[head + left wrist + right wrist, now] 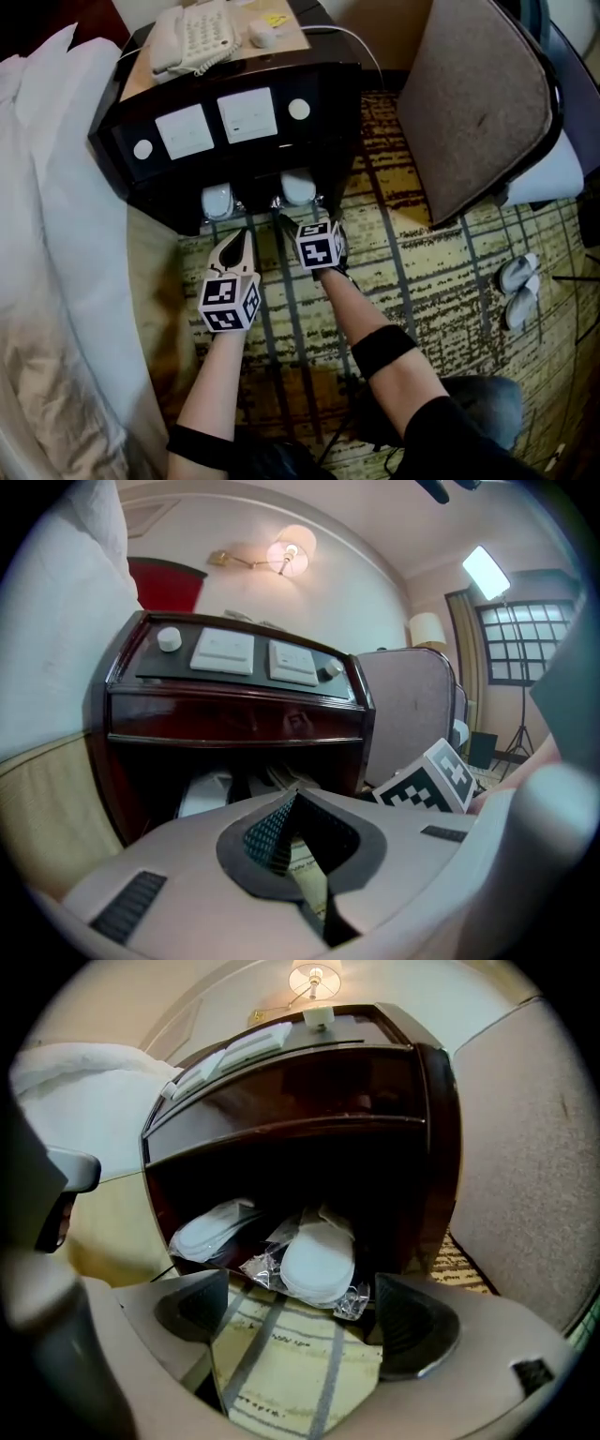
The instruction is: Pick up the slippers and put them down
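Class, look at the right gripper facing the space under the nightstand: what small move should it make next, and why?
Probably ease the right gripper forward until its open fingers sit either side of the wrapped slipper. The fingers stand wide apart with only carpet between them. The slipper lies straight ahead, just beyond the fingertips, so closing now would likely grip nothing.

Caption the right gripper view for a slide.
Open right gripper faces plastic-wrapped slippers in the lower opening of the nightstand.
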Action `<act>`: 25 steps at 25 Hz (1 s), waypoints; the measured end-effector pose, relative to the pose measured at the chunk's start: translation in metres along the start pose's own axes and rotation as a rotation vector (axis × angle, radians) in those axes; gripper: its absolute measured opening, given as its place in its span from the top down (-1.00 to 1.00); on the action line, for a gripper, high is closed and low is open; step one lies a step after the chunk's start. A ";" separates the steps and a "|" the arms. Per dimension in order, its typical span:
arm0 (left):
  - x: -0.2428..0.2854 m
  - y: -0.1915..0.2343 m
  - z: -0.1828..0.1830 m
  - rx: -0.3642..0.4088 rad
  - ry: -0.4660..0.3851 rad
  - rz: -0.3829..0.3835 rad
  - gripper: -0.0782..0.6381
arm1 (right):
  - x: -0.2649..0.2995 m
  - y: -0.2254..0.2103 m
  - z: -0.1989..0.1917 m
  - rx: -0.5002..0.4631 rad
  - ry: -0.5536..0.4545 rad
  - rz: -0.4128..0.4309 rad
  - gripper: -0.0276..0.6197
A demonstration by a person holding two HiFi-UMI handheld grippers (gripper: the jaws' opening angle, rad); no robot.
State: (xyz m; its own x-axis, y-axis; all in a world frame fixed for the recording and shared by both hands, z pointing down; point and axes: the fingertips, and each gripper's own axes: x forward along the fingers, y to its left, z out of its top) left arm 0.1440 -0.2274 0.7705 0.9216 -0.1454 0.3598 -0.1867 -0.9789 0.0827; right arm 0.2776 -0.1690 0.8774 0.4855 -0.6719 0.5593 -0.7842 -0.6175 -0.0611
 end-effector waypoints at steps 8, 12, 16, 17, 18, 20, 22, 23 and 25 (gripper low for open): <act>0.009 0.017 -0.002 -0.022 -0.001 0.042 0.77 | 0.041 -0.006 0.005 0.074 -0.012 -0.016 -0.68; 0.003 0.025 -0.007 -0.030 0.003 0.053 0.77 | 0.053 -0.013 0.015 0.071 -0.030 -0.068 -0.70; -0.002 0.032 -0.009 -0.035 0.003 0.061 0.77 | 0.066 -0.018 0.007 0.076 0.016 -0.095 -0.70; -0.003 0.034 -0.009 -0.036 0.003 0.061 0.77 | 0.069 -0.019 0.003 0.072 0.033 -0.097 -0.69; -0.003 0.035 -0.010 -0.037 0.004 0.062 0.77 | 0.072 -0.019 -0.001 0.067 0.047 -0.093 -0.69; -0.004 0.039 -0.012 -0.038 0.008 0.066 0.77 | 0.077 -0.017 -0.006 0.062 0.061 -0.075 -0.56; -0.004 0.040 -0.014 -0.041 0.013 0.069 0.77 | 0.079 -0.016 -0.006 0.049 0.069 -0.065 -0.42; -0.003 0.040 -0.014 -0.042 0.014 0.068 0.77 | 0.079 -0.016 -0.006 0.040 0.073 -0.065 -0.39; -0.002 0.040 -0.014 -0.043 0.014 0.065 0.77 | 0.078 -0.017 -0.006 0.031 0.078 -0.062 -0.36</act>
State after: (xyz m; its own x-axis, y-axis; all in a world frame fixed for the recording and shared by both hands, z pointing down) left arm 0.1304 -0.2643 0.7859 0.9026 -0.2058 0.3782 -0.2605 -0.9604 0.0991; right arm 0.3264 -0.2088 0.9274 0.5003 -0.5992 0.6250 -0.7408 -0.6699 -0.0492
